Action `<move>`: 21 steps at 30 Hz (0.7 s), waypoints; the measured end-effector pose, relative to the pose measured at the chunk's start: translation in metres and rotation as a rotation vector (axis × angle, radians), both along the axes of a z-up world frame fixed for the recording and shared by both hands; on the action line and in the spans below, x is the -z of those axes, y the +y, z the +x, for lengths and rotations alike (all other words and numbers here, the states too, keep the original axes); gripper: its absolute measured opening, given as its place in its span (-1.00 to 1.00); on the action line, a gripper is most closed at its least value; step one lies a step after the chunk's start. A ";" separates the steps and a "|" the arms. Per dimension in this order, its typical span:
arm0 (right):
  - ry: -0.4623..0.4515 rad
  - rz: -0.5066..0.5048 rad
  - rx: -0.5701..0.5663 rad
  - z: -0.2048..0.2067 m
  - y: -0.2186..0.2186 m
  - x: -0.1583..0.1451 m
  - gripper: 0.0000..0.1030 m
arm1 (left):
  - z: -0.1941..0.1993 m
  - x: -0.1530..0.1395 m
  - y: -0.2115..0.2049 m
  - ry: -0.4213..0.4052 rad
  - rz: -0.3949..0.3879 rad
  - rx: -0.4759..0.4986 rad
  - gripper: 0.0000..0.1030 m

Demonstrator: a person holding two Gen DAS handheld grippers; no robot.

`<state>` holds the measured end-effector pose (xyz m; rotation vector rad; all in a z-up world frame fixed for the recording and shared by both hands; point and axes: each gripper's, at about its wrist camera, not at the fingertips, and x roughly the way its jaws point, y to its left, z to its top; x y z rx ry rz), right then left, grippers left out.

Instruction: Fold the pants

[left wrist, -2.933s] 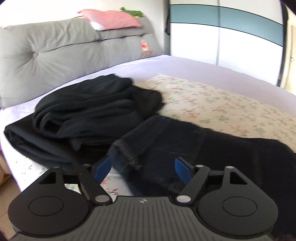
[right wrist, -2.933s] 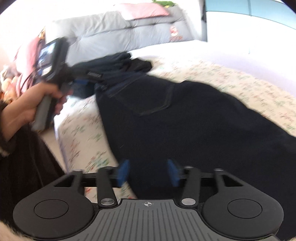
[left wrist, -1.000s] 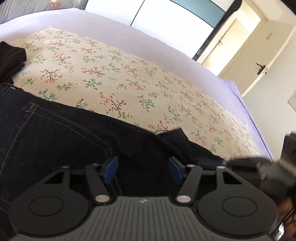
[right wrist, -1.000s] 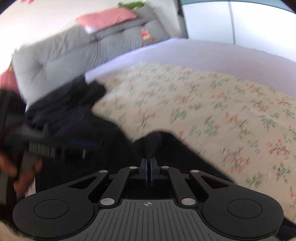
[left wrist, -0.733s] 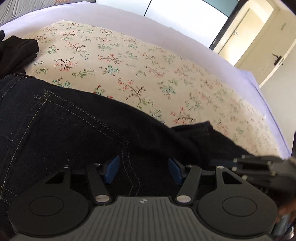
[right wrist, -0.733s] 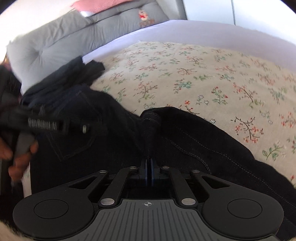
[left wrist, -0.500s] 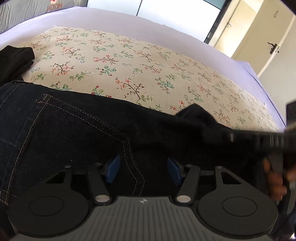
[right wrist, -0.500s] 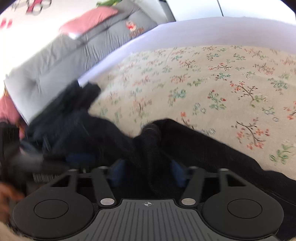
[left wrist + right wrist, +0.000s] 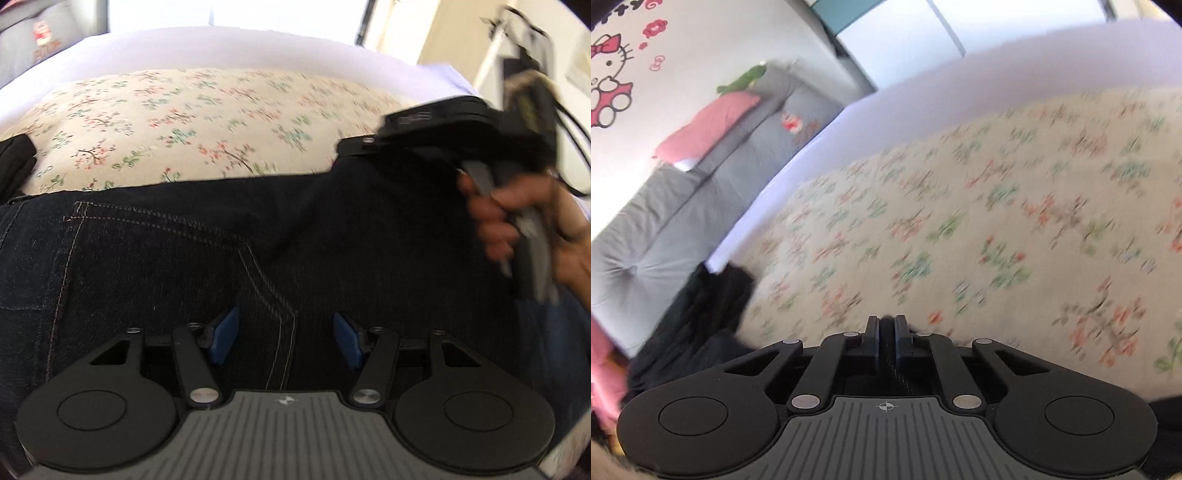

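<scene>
Pants: dark blue denim pants (image 9: pixel 155 258) lie spread on the floral-print bed cover (image 9: pixel 207 122)
Left gripper (image 9: pixel 284 338): jaws apart, hovering over the seat seam
Right gripper (image 9: pixel 886 338): closing, pinching a denim fold
Risk: thin pinch may slip, dropping the fold
Containers: none visible

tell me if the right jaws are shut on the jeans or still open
Closing on them. In the right wrist view the right gripper has its pads nearly together with a thin strip of the dark jeans pinched between them.
</scene>
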<state>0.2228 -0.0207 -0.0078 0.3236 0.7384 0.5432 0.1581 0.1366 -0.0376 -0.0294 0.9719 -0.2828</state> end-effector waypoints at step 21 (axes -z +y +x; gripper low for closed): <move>-0.364 -0.534 -0.053 -0.124 0.020 0.012 -0.73 | 0.020 0.000 0.035 -0.267 -0.072 -0.138 0.86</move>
